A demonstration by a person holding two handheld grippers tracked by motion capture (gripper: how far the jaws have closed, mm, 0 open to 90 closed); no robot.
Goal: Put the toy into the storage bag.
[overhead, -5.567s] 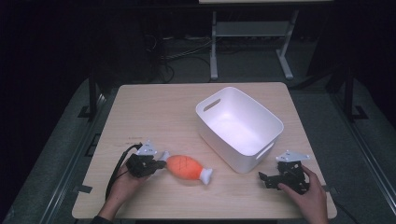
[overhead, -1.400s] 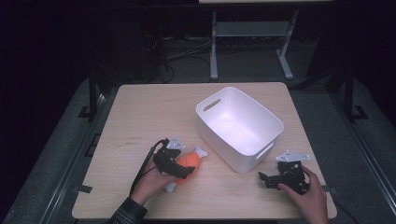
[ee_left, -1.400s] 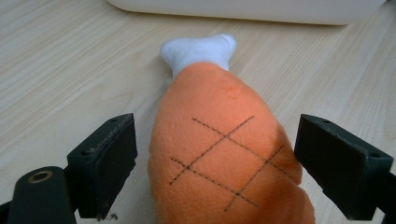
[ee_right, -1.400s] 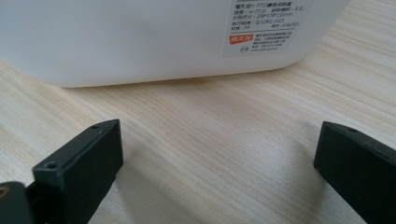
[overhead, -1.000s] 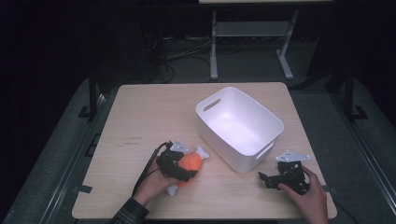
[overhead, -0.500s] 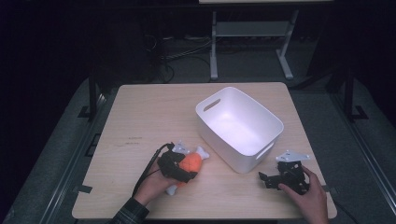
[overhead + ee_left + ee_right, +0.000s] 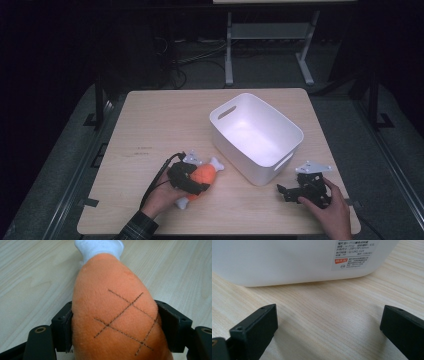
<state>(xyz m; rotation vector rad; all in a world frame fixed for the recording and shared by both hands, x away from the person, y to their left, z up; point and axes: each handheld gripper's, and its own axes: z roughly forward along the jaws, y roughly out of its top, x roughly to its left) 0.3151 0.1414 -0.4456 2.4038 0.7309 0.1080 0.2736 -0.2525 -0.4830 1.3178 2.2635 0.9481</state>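
At lower centre of the high view, an orange plush drumstick [image 7: 202, 176] is pinched across its body by the left gripper [image 7: 186, 178]. The right gripper [image 7: 300, 190], jaws spread, is rested lower right beside the white bin [image 7: 290, 132]. A steady squeeze is advised if it is carried binward.

From above the near edge we look forward and down on the whole table [image 7: 165, 115]. Our left gripper camera sits close over the orange plush toy [image 7: 112, 322] at 7 o'clock; the right one, low at 5 o'clock, faces the white bin [image 7: 287, 260].
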